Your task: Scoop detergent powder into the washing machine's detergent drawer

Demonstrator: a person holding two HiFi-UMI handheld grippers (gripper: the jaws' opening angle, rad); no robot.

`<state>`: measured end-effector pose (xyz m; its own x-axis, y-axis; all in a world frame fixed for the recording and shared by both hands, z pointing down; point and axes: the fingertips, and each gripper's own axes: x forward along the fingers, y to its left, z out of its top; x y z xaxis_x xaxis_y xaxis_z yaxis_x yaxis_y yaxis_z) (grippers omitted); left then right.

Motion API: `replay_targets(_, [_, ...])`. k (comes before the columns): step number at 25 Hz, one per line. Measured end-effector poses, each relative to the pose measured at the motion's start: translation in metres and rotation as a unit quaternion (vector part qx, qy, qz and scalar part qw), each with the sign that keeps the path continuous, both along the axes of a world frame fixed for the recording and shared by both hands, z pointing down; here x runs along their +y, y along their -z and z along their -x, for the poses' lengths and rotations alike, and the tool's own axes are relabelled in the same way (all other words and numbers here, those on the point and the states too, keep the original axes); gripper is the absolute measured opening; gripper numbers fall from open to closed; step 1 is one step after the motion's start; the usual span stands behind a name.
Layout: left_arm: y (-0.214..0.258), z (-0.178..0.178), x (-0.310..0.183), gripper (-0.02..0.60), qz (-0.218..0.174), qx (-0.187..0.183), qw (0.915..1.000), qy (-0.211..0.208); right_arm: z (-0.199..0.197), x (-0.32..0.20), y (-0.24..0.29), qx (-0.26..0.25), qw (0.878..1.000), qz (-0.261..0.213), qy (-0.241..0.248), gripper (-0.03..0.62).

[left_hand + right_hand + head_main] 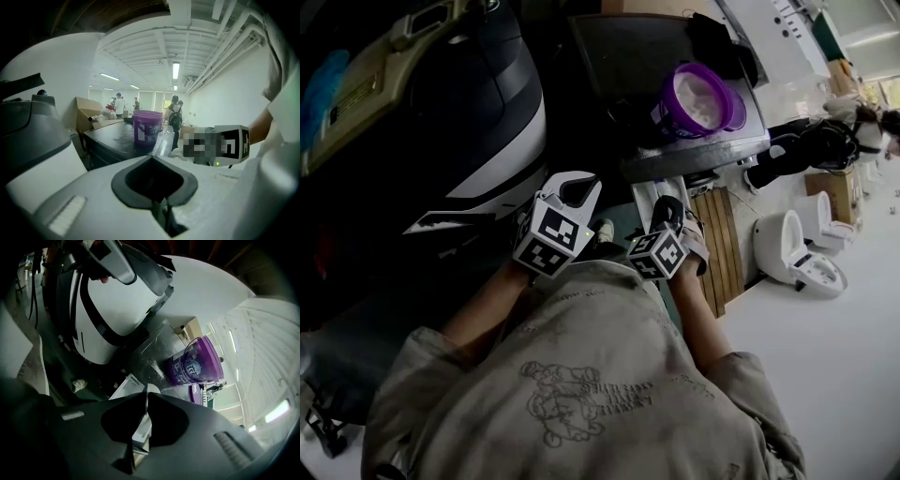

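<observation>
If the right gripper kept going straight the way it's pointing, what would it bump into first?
Most likely the white plastic detergent drawer, pulled open just beyond the right gripper's closed jaws. The purple plastic tub sits higher and to the side; depth is hard to judge.

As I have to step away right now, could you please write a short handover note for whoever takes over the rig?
Left gripper: shut, empty, held near the chest.
Right gripper: shut, empty, pointing towards the drawer.
Purple detergent tub: open, powder inside, on the washing machine's dark top.
Detergent drawer: pulled out below that top.
Done: tub and drawer stand open.
Left: no scoop is in view; find one, then scoop powder into the drawer.
</observation>
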<state>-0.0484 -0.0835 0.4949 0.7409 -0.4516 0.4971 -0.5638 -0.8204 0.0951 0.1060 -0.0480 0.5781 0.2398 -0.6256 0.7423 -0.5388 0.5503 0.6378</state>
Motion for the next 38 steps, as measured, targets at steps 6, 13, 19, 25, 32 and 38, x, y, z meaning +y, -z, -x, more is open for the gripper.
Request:
replay_targets(6, [-0.003,0.001,-0.001,0.0,0.002,-0.004,1.0,-0.001,0.0,-0.002,0.002,0.023,1.0,-0.006,0.009,0.037])
replay_targets(13, [-0.005,-0.003,0.001,0.0,0.005,-0.008,0.9999,-0.01,-0.003,0.0,0.003,0.025,1.0,0.0,0.003,0.037])
replay_targets(19, [-0.005,-0.004,0.001,0.0,0.007,-0.01,0.9999,-0.013,-0.005,-0.004,0.005,0.021,1.0,-0.01,0.0,0.037])
replay_targets(25, [-0.005,-0.005,0.001,0.0,0.005,-0.012,0.9998,-0.016,-0.006,-0.004,0.008,-0.005,1.0,-0.012,-0.015,0.037])
replay_targets(32, [-0.005,-0.009,0.0,0.0,0.003,-0.016,0.9997,-0.019,-0.009,-0.004,0.015,-0.115,0.99,-0.017,-0.076,0.037])
replay_targets(38, [0.0,-0.016,-0.002,0.0,-0.001,-0.023,0.9995,-0.022,-0.009,-0.004,0.027,-0.259,0.957,-0.028,-0.127,0.037])
